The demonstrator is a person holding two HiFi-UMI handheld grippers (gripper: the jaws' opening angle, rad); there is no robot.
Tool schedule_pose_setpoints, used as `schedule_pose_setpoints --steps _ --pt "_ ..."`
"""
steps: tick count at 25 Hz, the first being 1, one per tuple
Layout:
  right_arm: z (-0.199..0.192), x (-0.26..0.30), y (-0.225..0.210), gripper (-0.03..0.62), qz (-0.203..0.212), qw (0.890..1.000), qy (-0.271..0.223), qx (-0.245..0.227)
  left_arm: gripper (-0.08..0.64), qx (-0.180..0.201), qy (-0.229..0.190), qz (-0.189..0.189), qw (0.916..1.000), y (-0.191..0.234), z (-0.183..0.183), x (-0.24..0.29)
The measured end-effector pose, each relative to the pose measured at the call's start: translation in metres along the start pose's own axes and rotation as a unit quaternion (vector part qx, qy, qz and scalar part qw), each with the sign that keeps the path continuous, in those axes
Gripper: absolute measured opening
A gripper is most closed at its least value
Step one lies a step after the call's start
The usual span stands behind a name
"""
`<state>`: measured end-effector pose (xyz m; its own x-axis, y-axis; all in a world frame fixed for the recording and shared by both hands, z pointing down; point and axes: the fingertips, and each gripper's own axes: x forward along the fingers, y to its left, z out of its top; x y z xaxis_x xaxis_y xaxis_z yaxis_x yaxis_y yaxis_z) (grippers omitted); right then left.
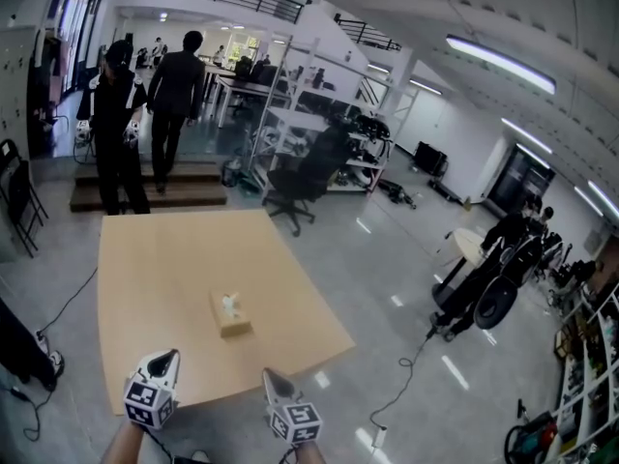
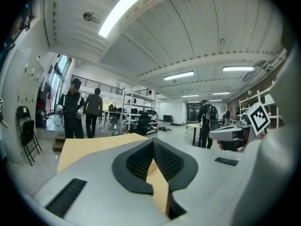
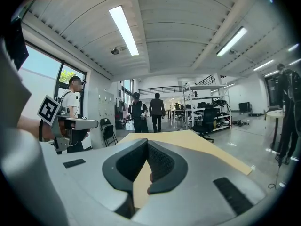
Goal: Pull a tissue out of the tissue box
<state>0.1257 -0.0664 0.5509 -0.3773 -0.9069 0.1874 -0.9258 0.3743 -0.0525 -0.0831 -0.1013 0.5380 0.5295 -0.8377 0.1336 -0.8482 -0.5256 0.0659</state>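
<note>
A tan tissue box (image 1: pixel 231 314) with a white tissue sticking up from its top stands on the light wooden table (image 1: pixel 155 259), a little nearer than the middle. Both grippers hover at the table's near edge, short of the box and apart from it. My left gripper (image 1: pixel 170 356) is to the box's near left, my right gripper (image 1: pixel 271 375) to its near right. In the left gripper view the left gripper (image 2: pixel 153 141) has its jaws together at the tip with nothing between them. The right gripper (image 3: pixel 147 141) looks the same. The jaws hide the box in both gripper views.
Two people (image 1: pixel 121 114) (image 1: pixel 177 95) stand on a low step beyond the table's far end. A black office chair (image 1: pixel 300 187) sits off the far right corner, a folding chair (image 1: pixel 19 196) at the left. Cables lie on the floor at both sides. Shelving (image 1: pixel 319 114) stands behind.
</note>
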Motion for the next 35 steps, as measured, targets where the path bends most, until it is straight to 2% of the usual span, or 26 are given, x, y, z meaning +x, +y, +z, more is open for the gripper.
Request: schedule_pose_setpoints --steps 15,35 --pt "0.006 0.052 -0.007 0.011 -0.029 1.0 -0.004 0.01 0.009 0.002 0.005 -0.033 0.9994 0.042 -0.003 0.047" --pt "0.013 0.075 -0.021 0.011 -0.037 0.999 -0.001 0.007 0.009 0.001 0.008 -0.043 0.9991 0.054 -0.001 0.075"
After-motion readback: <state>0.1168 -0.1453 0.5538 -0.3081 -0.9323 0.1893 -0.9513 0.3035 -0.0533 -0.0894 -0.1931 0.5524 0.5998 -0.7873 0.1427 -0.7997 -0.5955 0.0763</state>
